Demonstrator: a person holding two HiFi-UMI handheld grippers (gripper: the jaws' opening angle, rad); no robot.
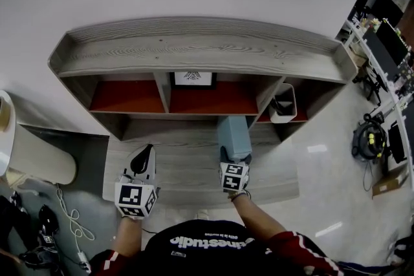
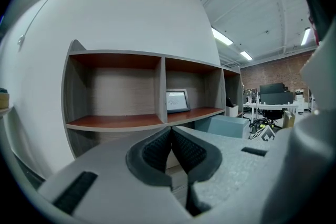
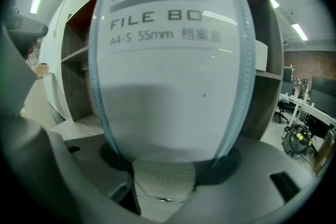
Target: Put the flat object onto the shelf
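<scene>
A pale blue file box (image 1: 234, 137) stands upright on the grey wooden desk (image 1: 184, 172) in front of the shelf unit (image 1: 194, 52). My right gripper (image 1: 234, 157) is shut on its near end. In the right gripper view the box (image 3: 168, 60) fills the frame, its label side toward the camera, and the right gripper (image 3: 168, 162) has a pad against each of its sides. My left gripper (image 1: 144, 155) hovers over the desk to the box's left, shut with nothing in it; its pads (image 2: 157, 152) meet. From the left gripper view the box (image 2: 228, 126) shows at the right.
The shelf has red boards (image 1: 213, 100) in three compartments. A framed picture (image 1: 193, 78) leans at the back of the middle one, and a white bin (image 1: 283, 103) stands in the right one. A white cylinder (image 1: 32, 155) and cables (image 1: 71, 223) lie left; desks with monitors (image 1: 388, 29) are right.
</scene>
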